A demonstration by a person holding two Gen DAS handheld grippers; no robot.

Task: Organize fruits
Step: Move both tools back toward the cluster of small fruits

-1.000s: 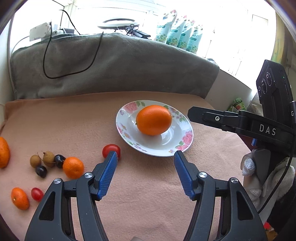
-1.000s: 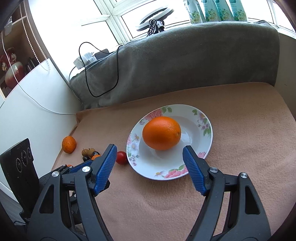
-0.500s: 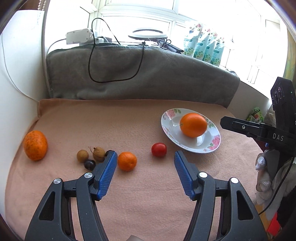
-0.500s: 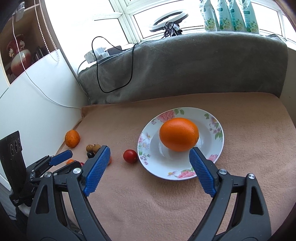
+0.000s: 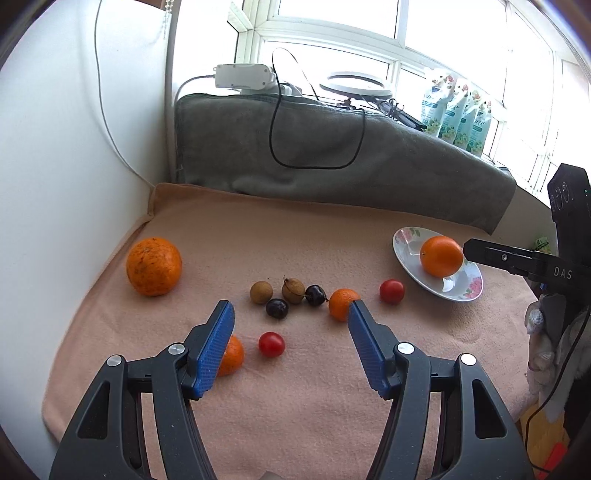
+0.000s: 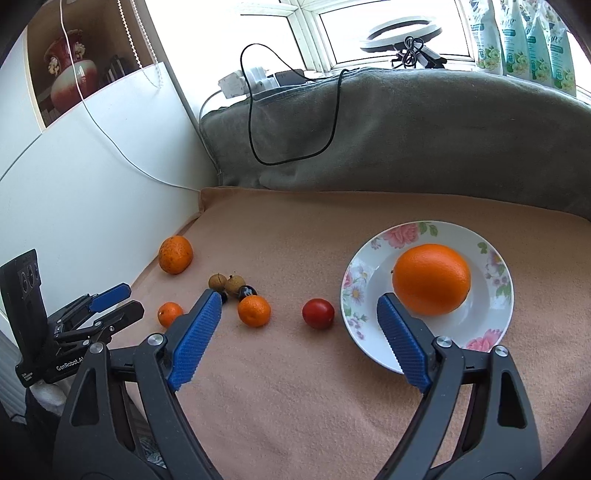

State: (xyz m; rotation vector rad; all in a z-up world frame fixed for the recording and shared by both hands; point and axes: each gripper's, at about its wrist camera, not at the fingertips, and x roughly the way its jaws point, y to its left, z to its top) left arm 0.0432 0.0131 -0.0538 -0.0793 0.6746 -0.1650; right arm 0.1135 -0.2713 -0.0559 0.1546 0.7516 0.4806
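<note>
A large orange (image 6: 431, 278) lies in a floral white plate (image 6: 495, 325) on the peach blanket; both also show in the left wrist view, orange (image 5: 441, 256) and plate (image 5: 463, 286). Loose fruit lies left of the plate: a second large orange (image 5: 154, 266), two small mandarins (image 5: 342, 303) (image 5: 231, 355), two red cherry tomatoes (image 5: 392, 291) (image 5: 271, 344), two brown longans (image 5: 261, 292) and two dark cherries (image 5: 277, 308). My left gripper (image 5: 288, 314) is open and empty above the small fruit. My right gripper (image 6: 297, 301) is open and empty, in front of the plate.
A grey blanket-covered backrest (image 5: 332, 162) with a black cable (image 5: 273, 140) closes off the back. A white wall (image 5: 74, 166) bounds the left side. A ring light (image 6: 400, 33) and several pouches (image 6: 524, 40) stand on the windowsill. The blanket's front edge drops off at lower left.
The left gripper has swung left and pulled back, away from the plate toward the loose fruit. The right gripper has drawn back and turned left, bringing the loose fruit into view. Both stay open.
</note>
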